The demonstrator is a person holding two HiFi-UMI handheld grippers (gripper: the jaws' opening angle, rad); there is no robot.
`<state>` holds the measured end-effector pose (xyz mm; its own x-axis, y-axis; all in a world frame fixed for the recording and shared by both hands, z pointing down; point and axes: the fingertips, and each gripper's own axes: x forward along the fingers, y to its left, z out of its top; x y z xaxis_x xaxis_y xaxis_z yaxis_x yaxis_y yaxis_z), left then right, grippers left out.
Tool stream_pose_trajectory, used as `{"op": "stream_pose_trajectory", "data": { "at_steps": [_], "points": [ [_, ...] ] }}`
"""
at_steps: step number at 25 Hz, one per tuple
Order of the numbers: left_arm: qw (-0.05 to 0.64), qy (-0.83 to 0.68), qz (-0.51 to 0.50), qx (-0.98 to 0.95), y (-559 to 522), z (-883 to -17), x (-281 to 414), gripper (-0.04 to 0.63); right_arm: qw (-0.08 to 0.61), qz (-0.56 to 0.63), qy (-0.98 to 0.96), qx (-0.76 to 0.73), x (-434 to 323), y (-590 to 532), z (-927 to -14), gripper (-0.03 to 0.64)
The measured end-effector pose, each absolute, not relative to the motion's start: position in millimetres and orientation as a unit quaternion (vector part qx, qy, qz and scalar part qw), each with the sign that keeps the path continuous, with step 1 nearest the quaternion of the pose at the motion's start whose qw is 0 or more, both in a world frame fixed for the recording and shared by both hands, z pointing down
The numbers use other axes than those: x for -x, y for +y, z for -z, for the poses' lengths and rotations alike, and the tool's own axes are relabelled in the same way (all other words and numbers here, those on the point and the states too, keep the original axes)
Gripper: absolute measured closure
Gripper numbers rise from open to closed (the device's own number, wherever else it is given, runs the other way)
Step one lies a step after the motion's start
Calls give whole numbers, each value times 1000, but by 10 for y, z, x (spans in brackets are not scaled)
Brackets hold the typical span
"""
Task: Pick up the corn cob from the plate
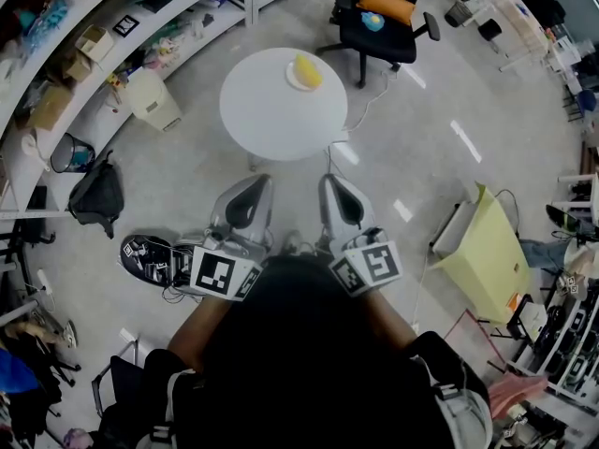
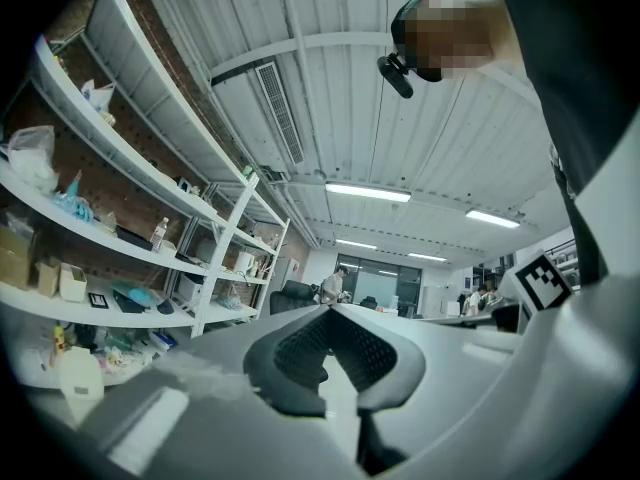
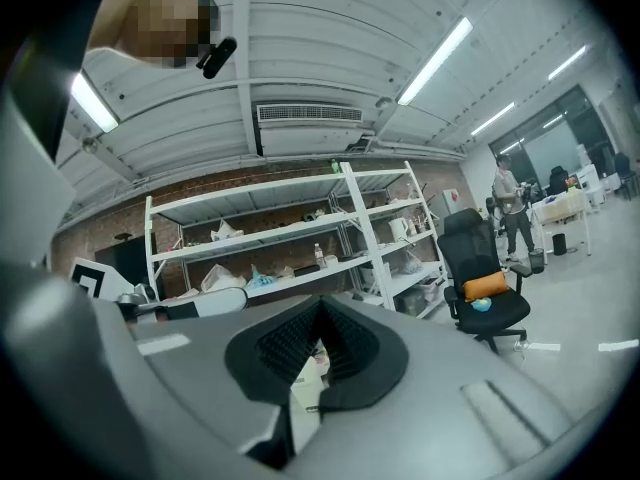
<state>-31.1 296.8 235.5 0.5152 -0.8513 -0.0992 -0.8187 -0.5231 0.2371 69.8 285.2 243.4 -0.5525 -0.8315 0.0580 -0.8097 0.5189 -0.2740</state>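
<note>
Yellow corn cob (image 1: 308, 70), off-white plate (image 1: 293, 80), white round surface (image 1: 271, 115). Left gripper (image 1: 248, 183) and right gripper (image 1: 335, 181) pale grey, with black ribbed pads (image 2: 300, 353) and black-and-white square-marker cubes (image 1: 223, 274). Black chair (image 1: 374, 36), orange cushion (image 1: 386, 5). Grey floor (image 1: 168, 176). White shelves (image 1: 140, 26). Yellow-green box (image 1: 482, 251).

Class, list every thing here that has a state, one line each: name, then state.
corn cob, lying on the plate, untouched.
plate, on the round table, holding the corn cob.
left tool, shut, empty, short of the table.
right tool, shut, empty, short of the table.
office chair, unoccupied, orange cushion on it.
</note>
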Motion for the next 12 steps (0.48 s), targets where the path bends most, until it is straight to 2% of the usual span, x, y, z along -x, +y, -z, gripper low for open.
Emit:
{"op": "stream_pose_trajectory", "data": {
  "at_steps": [12],
  "points": [
    [87, -468, 100, -874, 3001, -2438, 765, 592, 40, 129, 864, 486, -315, 2907, -2415, 609]
  ]
}}
